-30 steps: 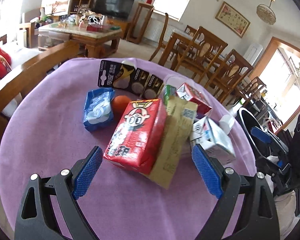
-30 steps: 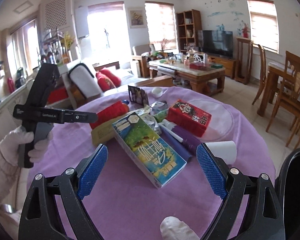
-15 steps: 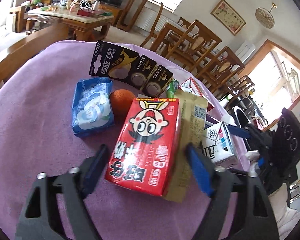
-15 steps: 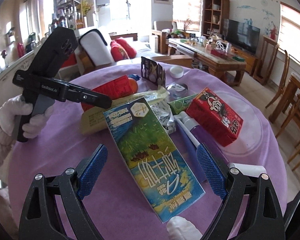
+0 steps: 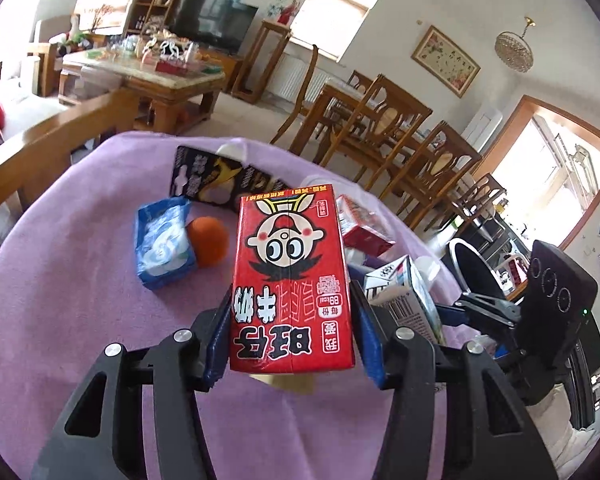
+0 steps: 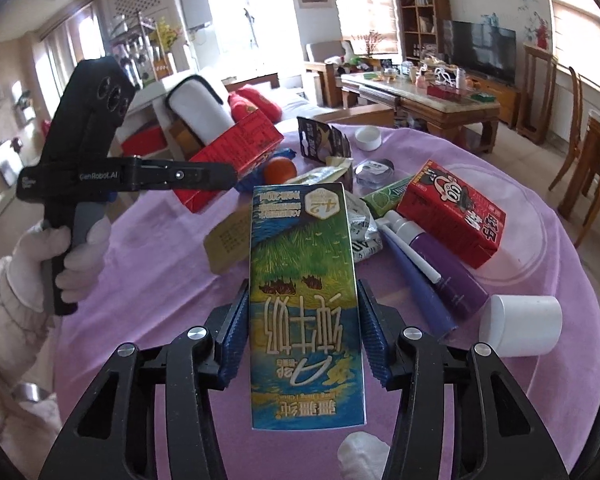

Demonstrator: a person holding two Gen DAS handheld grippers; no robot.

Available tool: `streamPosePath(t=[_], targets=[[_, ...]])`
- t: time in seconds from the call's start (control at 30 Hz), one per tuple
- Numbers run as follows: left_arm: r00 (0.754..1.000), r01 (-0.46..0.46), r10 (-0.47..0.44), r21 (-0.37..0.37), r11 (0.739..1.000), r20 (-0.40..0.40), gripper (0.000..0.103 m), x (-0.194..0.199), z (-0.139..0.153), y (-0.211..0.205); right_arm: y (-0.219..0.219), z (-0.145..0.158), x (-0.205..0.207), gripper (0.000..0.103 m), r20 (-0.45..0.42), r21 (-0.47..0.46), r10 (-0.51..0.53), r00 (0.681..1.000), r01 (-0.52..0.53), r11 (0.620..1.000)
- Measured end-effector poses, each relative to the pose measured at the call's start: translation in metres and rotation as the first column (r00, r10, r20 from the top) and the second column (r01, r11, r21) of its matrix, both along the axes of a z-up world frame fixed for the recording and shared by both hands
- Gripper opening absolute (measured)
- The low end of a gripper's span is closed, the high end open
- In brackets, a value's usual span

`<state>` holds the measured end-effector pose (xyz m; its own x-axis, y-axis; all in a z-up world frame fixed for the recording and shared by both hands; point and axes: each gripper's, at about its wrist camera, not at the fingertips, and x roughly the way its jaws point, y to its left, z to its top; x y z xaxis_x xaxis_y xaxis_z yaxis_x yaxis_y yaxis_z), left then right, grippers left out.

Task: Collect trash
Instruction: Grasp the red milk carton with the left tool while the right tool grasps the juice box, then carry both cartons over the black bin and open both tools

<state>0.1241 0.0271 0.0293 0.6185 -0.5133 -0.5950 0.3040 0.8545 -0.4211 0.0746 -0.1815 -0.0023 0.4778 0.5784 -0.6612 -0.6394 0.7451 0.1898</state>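
Two red milk cartons here: one red carton (image 5: 292,280), cartoon face upside down, sits between the closing left gripper (image 5: 290,336) pads above the purple tablecloth (image 5: 60,300); a second red carton (image 6: 452,208) lies on it. The closing right gripper (image 6: 302,332) clamps one blue-green carton (image 6: 304,300), printed with grass, over that cloth.

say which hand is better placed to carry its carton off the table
Left, probably. Both claws are closing on cartons, but the right wrist view shows the left claw holding its red carton raised clear of the purple cloth, while the right claw's blue-green carton looks low, beside the purple bottle.
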Motion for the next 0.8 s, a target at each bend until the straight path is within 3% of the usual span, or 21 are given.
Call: streamPosePath(t=[0.17, 0.4, 0.57, 0.8], targets=[[0.999, 0.019, -0.019, -0.010, 1.000, 0.050, 0.052, -0.016, 0.020, -0.035, -0.063, 0.029, -0.021, 0.050, 0.022, 0.224, -0.183, 0.983, 0.173, 0.959], [0.991, 0.113, -0.111, -0.033, 0.993, 0.073, 0.053, -0.016, 0.028, -0.112, -0.172, 0.061, -0.059, 0.050, 0.070, 0.341, -0.396, 0.916, 0.351, 0.872], [0.974, 0.220, -0.218, -0.041, 0.975, 0.056, 0.053, -0.013, 0.025, -0.191, -0.262, 0.069, -0.080, 0.050, 0.062, 0.387, -0.526, 0.848, 0.465, 0.796], [0.936, 0.353, -0.353, -0.040, 0.935, -0.003, 0.053, -0.004, 0.010, -0.294, -0.384, 0.048, -0.109, 0.050, 0.011, 0.424, -0.695, 0.719, 0.626, 0.655]])
